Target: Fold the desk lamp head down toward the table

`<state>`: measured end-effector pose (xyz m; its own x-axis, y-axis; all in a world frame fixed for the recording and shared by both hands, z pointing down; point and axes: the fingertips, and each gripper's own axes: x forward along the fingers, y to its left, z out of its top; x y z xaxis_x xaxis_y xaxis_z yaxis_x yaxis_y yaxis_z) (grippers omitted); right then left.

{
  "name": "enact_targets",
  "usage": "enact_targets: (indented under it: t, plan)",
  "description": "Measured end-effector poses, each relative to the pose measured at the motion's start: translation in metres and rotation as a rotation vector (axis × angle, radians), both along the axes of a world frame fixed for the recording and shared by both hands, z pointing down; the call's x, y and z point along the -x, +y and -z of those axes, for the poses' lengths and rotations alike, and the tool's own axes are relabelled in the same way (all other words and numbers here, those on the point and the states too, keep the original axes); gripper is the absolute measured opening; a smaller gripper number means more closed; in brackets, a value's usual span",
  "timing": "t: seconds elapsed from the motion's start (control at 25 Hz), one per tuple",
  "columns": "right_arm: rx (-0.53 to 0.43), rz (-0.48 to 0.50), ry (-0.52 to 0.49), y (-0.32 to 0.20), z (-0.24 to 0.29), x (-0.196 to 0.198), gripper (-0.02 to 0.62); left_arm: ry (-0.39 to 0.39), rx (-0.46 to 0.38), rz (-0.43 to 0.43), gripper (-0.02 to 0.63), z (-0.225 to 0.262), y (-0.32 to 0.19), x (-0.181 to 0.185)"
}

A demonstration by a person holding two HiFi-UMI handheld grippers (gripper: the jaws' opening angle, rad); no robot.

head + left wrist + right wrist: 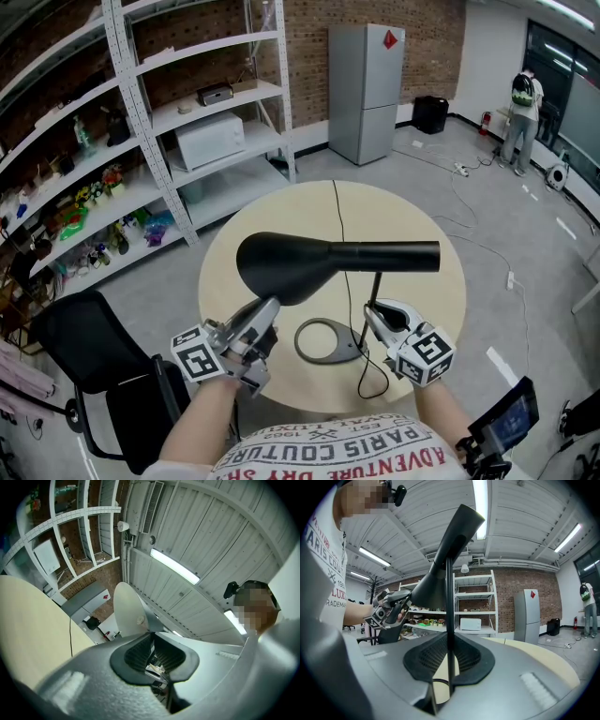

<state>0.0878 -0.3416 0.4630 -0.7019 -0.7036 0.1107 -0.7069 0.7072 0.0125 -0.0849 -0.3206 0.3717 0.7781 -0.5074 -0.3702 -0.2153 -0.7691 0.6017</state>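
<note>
Lamp head (291,267) stood level above our round table (281,211); we pinched its rim in the left gripper (270,307) and clamped the thin stem (375,286) in the right gripper (371,315).

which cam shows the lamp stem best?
Right gripper view: the lamp stem runs from between the right gripper's jaws, clamped on it, up to the lamp head. Head view foreshortens it to a short stub. Left gripper view shows only the head's pale inside, no stem.
</note>
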Motion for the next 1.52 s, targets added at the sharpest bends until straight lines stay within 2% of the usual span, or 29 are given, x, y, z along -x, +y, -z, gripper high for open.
enact_targets:
  t: [1.52]
  plan:
    - [-0.006,-0.007,-0.016,0.002,0.005,-0.002,0.044,0.177,0.131,-0.095,0.031,-0.040,0.010,-0.029]
